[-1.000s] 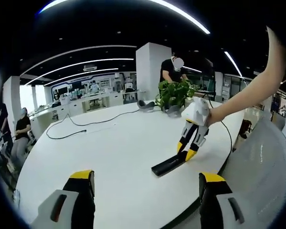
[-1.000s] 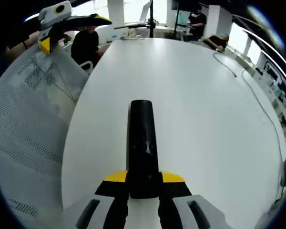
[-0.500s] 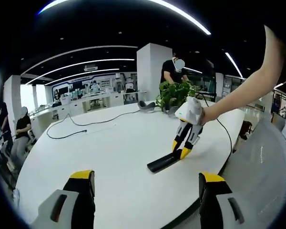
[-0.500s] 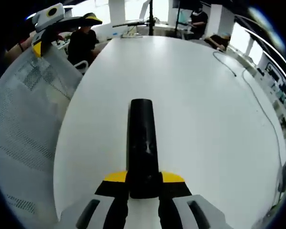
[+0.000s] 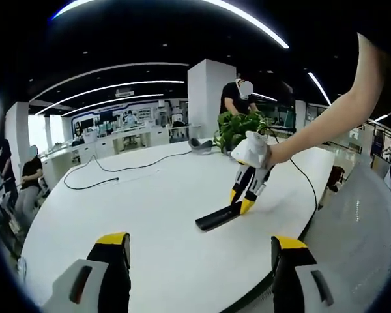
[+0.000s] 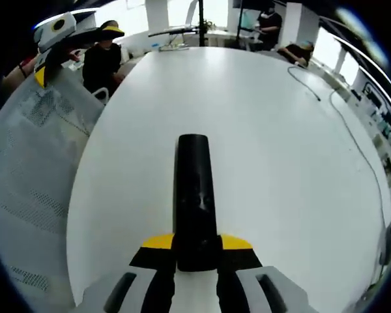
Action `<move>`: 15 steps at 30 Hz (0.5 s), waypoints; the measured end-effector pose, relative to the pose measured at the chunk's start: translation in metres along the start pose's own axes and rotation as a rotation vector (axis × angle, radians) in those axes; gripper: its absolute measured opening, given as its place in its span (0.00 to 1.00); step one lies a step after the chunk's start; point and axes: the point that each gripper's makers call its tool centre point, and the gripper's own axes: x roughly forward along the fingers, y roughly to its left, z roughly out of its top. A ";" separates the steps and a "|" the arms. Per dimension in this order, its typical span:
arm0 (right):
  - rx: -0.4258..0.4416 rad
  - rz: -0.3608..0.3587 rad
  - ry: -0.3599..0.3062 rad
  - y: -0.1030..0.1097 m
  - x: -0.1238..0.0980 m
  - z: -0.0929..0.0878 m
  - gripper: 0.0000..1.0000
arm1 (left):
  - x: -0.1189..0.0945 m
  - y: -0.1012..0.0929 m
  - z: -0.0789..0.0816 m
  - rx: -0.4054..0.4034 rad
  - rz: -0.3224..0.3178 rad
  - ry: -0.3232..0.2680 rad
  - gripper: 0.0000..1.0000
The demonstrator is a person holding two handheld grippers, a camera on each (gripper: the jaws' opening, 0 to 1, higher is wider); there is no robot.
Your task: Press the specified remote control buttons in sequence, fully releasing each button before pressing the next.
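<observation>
White bench (image 5: pixel 150 215) surface is spreading across the left gripper view, where the left tongs (image 5: pixel 199 257) are standing wide apart at the bottom edge, yellow tips well separated, holding and touching nothing. Further right in that view, the right tongs (image 5: pixel 239 202) are coming down from a person's hand (image 5: pixel 272 153) and gripping one end of the black remote control (image 5: pixel 216 217), which is lying flat on the bench near its front edge. A black cable (image 5: pixel 111 175) is trailing across the far side of the bench, and a potted plant (image 5: pixel 238 128) is sitting behind the hand. A mesh chair back (image 5: pixel 358 228) is filling the right side. In the right gripper view, the left tongs (image 6: pixel 58 36) are showing at the upper left above the mesh chair back (image 6: pixel 26 169), partly cut off by the edge. At centre, the right tongs (image 6: pixel 195 251) are closed narrowly around the near end of the remote control (image 6: pixel 194 182), whose buttons are too dark to make out. The bench (image 6: pixel 280 163) is stretching beyond it.
</observation>
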 end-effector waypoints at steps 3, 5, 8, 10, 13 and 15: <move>0.001 0.002 0.000 -0.002 0.000 0.001 0.20 | 0.000 0.000 0.000 0.000 -0.002 0.001 0.94; 0.001 0.003 -0.001 -0.004 0.000 0.001 0.20 | 0.000 0.000 0.000 -0.002 -0.004 0.002 0.94; 0.000 0.001 0.000 -0.006 0.000 0.001 0.20 | 0.000 0.000 0.000 -0.002 -0.001 -0.001 0.94; -0.002 0.000 0.002 -0.008 0.000 0.001 0.20 | 0.000 0.000 -0.001 -0.001 0.000 0.004 0.94; -0.008 0.000 0.005 -0.010 0.000 0.001 0.20 | 0.000 0.001 0.000 -0.004 0.001 0.001 0.93; -0.016 -0.002 0.007 -0.011 0.000 0.001 0.20 | 0.000 0.001 0.000 -0.004 0.001 0.000 0.93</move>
